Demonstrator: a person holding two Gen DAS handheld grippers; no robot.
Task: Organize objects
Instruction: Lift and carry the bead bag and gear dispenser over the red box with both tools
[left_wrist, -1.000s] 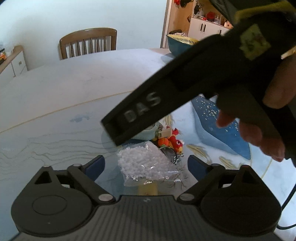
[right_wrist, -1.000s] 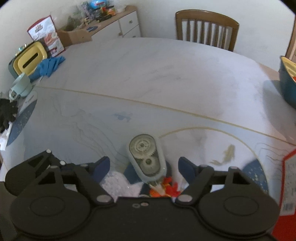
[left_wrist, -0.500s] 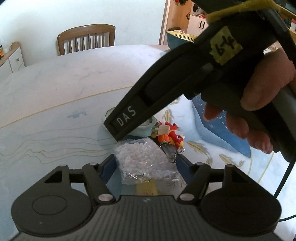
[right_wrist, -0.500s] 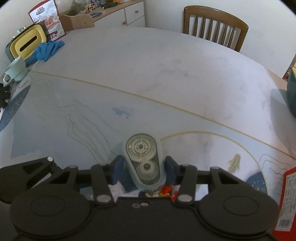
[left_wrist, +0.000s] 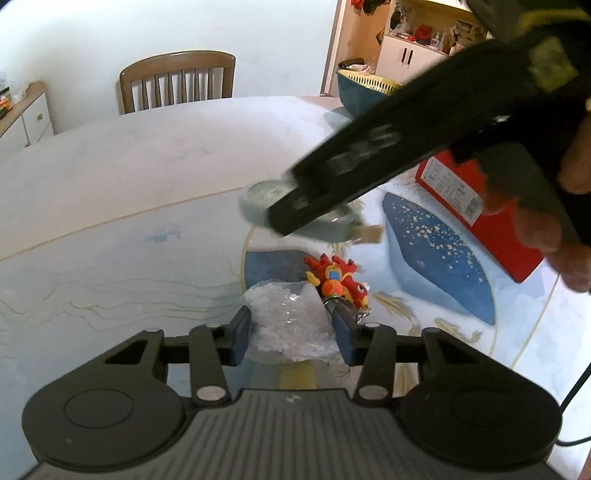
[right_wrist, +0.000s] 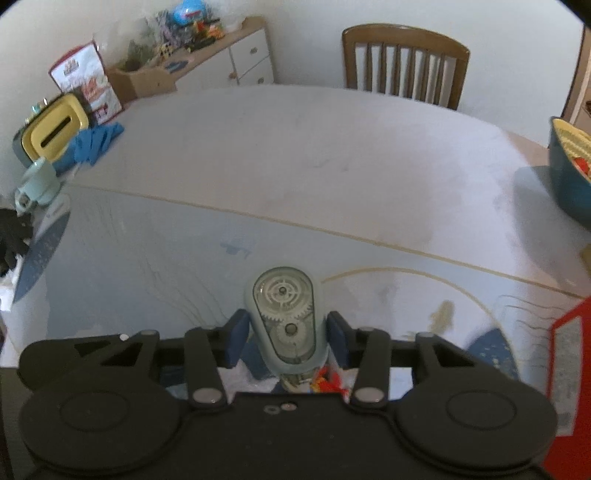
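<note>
My left gripper (left_wrist: 291, 334) is shut on a clear bag of white pellets (left_wrist: 286, 321) low over the table. A red and orange plush keychain (left_wrist: 338, 278) lies just beyond it on the right. My right gripper (right_wrist: 284, 338) is shut on a pale blue correction tape dispenser (right_wrist: 284, 314) with visible gears. In the left wrist view that gripper (left_wrist: 295, 212) holds the dispenser (left_wrist: 258, 197) lifted above the table, blurred.
A red box (left_wrist: 476, 206) stands at the right. A blue bowl with a yellow strainer (left_wrist: 364, 90) sits at the far edge. A wooden chair (right_wrist: 404, 64), a yellow tissue box (right_wrist: 51, 131), a blue cloth (right_wrist: 94, 144) and a mug (right_wrist: 38, 182) are around the table.
Both grippers closed from open: the left on the pellet bag, the right on the tape dispenser. The right gripper then lifted the dispenser up and away to the right.
</note>
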